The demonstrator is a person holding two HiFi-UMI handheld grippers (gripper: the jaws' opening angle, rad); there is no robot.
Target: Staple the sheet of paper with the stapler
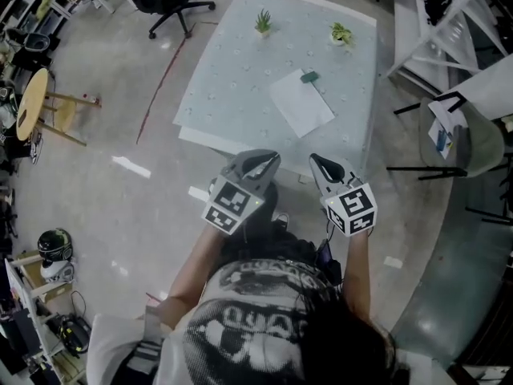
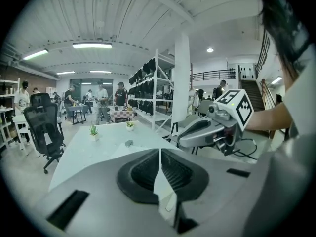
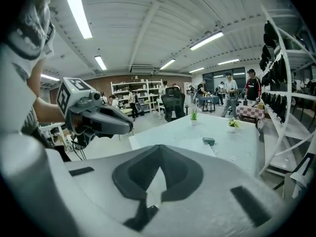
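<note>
1. The left gripper (image 2: 160, 151) has its jaws pressed together with nothing between them; it hangs over the floor, short of the near edge of the table (image 1: 232, 79) and well apart from the work
2. 2 small potted plants stand at the far side of the table, 1 to the left (image 1: 263, 21) and 1 to the right (image 1: 341, 33); the right plant is near the work, so a reach that runs too far could tip it
3. The sheet of paper (image 1: 301, 103) lies flat, right of the table's middle, and looks unstapled; it is loose on the cloth, so a push from 1 side with nothing pinning it would likely slide or crumple it
4. The stapler (image 1: 309, 76), small and teal, sits at the sheet's far corner, on it or just touching it, I cannot tell which; a closed gripper coming at it could knock it off the sheet, and a press with the corner not inside its mouth would waste the staple
5. The right gripper (image 3: 160, 148) is also closed and empty, just beside the left one; both must open before either can take hold
</note>
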